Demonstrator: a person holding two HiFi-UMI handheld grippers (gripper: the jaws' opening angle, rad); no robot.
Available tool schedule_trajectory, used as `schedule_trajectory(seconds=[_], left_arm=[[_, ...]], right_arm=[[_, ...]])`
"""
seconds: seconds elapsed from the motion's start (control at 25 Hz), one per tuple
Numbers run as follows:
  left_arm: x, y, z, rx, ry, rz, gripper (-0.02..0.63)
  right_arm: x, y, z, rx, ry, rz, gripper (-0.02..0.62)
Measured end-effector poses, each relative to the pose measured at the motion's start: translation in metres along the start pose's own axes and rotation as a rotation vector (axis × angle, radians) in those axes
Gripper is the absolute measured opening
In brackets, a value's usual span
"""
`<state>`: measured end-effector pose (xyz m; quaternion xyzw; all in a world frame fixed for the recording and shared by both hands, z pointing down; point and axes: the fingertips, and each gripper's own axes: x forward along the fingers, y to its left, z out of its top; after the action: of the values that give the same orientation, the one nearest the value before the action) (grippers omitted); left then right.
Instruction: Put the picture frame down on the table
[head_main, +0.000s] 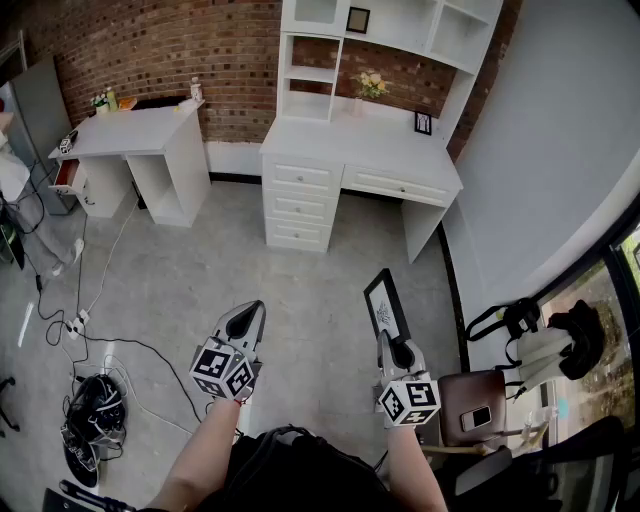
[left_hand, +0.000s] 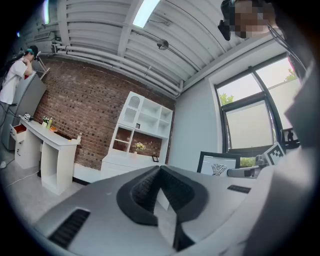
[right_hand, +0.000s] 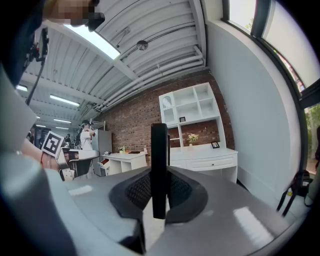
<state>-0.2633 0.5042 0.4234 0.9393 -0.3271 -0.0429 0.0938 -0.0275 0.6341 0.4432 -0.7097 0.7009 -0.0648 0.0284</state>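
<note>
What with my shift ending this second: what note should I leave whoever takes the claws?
Left claw: shut, empty.
Right claw: shut on the frame, which is held upright over the floor.
White desk: across the room, not reached.
Done: frame is in hand.
Left: carry it to the desk, set it down, release.

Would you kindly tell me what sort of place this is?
Probably a staged home-study set in a studio or lab: a white desk with shelves against a brick wall, a second white desk, and loose cables across the bare floor.
</note>
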Motion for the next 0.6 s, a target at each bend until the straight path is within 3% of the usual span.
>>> schedule_trajectory(seconds=[0.28, 0.6], left_arm=[[0.004, -0.014, 0.004, 0.059, 0.000, 0.014, -0.003], [0.012, -0.008, -0.005, 0.063, 0.009, 0.041, -0.003]], right_arm=[[-0.012, -0.020, 0.004, -0.003, -0.027, -0.012, 0.043], [-0.009, -0.037, -0.007, 0.041, -0.035, -0.034, 0.043]])
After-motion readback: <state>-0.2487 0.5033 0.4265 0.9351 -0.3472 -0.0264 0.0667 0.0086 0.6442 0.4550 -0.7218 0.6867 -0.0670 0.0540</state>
